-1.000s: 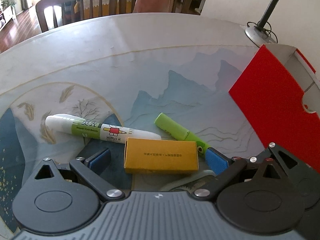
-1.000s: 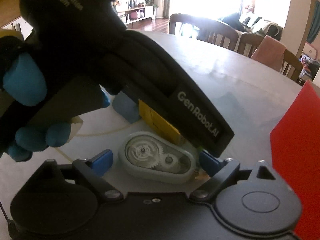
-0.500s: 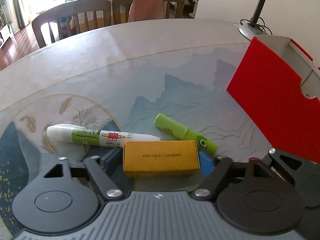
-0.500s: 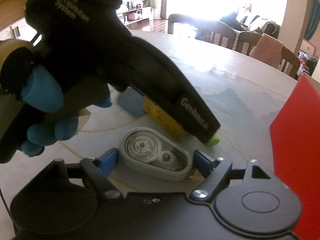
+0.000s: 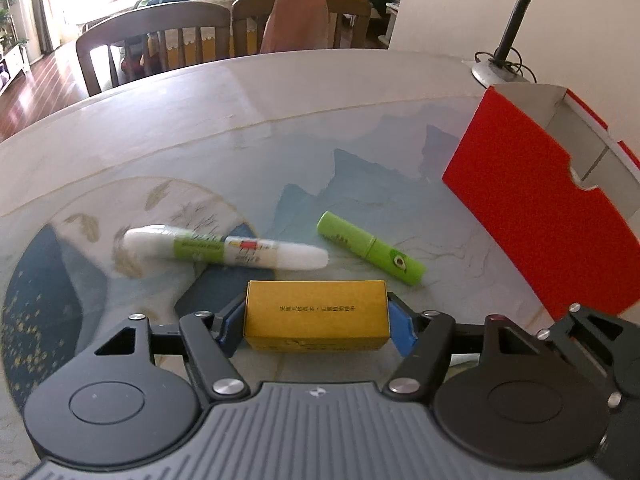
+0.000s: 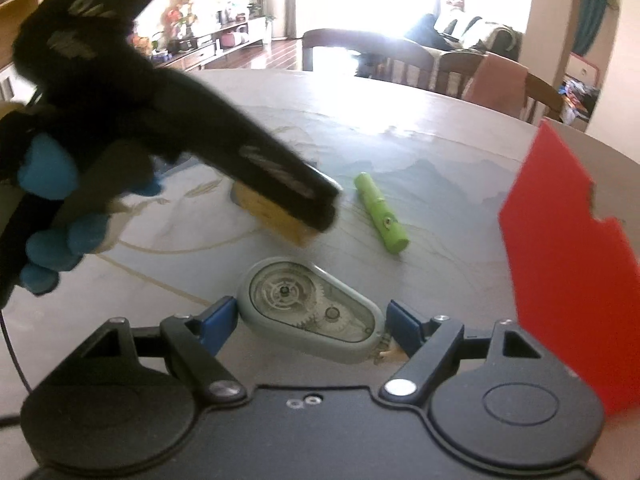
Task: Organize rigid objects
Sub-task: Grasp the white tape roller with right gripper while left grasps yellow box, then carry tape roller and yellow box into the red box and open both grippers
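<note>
My left gripper [image 5: 316, 326] is shut on a small yellow box [image 5: 316, 314] and holds it above the table; the box [image 6: 276, 216] and the left gripper's body show at the left of the right wrist view. A white and green glue pen [image 5: 224, 248] and a green tube [image 5: 370, 254] lie on the table beyond it; the green tube also shows in the right wrist view [image 6: 380, 212]. My right gripper [image 6: 310, 326] is shut on a grey correction-tape dispenser [image 6: 310, 318], held just above the table.
An open red box [image 5: 536, 208] stands at the right, also in the right wrist view [image 6: 568, 276]. A desk lamp base [image 5: 496, 72] sits behind it. Wooden chairs [image 5: 160, 44] stand at the far edge of the round patterned table [image 5: 280, 120].
My left gripper closed on the yellow box and lifted it up and back. My right gripper closed on the tape dispenser and raised it slightly.
</note>
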Demonstrator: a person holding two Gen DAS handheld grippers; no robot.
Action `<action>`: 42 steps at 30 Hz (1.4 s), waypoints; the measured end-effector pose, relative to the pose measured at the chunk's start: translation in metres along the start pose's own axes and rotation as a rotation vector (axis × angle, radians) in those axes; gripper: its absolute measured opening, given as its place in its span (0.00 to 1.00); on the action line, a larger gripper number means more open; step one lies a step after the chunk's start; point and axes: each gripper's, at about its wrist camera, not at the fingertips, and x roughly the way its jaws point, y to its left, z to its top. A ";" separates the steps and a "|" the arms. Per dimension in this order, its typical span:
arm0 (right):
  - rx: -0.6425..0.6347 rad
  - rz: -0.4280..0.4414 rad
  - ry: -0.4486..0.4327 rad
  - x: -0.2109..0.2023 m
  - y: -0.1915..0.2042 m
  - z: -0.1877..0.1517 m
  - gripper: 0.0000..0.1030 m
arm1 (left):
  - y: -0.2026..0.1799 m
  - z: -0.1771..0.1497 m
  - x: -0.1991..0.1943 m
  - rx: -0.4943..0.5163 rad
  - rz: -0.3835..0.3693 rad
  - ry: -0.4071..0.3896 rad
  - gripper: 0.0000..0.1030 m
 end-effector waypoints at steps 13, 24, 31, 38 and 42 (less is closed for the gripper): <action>0.067 -0.063 -0.059 -0.083 -0.002 -0.005 0.78 | 0.005 -0.024 -0.074 -0.036 -0.030 -0.053 0.68; 0.135 -0.133 -0.126 -0.142 -0.008 0.005 0.79 | -0.016 -0.035 -0.139 0.028 -0.053 -0.105 0.68; 0.162 -0.157 -0.166 -0.166 -0.025 0.013 0.79 | -0.037 -0.031 -0.169 0.083 -0.065 -0.147 0.68; 0.184 -0.172 -0.175 -0.177 -0.066 0.012 0.79 | -0.070 -0.017 -0.171 0.125 -0.068 -0.176 0.68; 0.196 -0.181 -0.167 -0.176 -0.095 0.005 0.79 | -0.096 -0.008 -0.154 0.126 -0.084 -0.151 0.68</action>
